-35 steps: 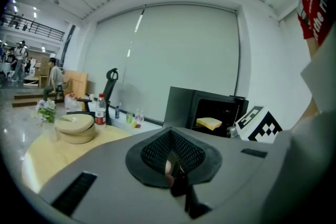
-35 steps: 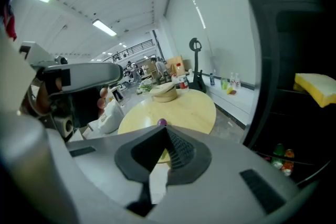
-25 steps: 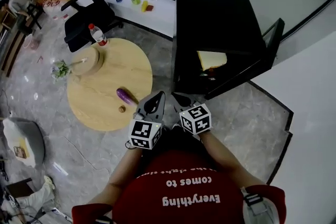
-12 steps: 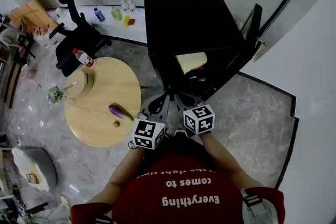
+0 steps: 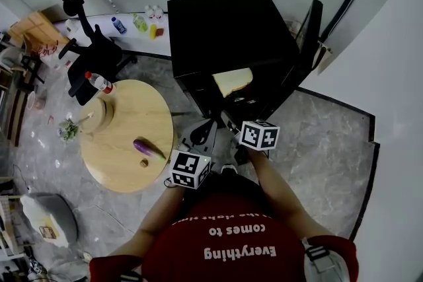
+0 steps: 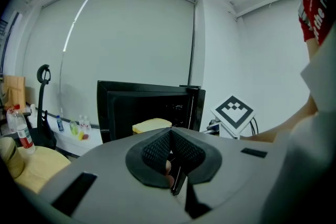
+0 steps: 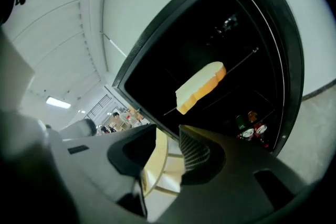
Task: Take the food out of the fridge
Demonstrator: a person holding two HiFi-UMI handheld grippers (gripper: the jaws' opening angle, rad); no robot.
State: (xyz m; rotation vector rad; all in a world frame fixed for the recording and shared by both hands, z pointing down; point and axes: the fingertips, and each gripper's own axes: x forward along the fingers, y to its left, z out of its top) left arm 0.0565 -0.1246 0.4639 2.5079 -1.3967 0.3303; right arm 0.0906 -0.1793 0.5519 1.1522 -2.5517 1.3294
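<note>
A round pale wooden tabletop (image 5: pixel 122 119) at the left carries a purple aubergine (image 5: pixel 149 148). The left tool (image 6: pixel 170 139) is closed tight on nothing. The right tool (image 7: pixel 168 136) has just been opening and has nothing between its jaws. It faces the open black fridge (image 5: pixel 225 30), where a yellow-crusted bread slice (image 5: pixel 232 81) lies on a wire shelf.

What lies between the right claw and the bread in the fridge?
Nothing: the right gripper view shows bare air from the right claw, its empty jaws just opened, to the bread.

The bread (image 5: pixel 232 81) sits inside the fridge (image 5: pixel 225 23), which stands right of the table (image 5: pixel 125 117).
</note>
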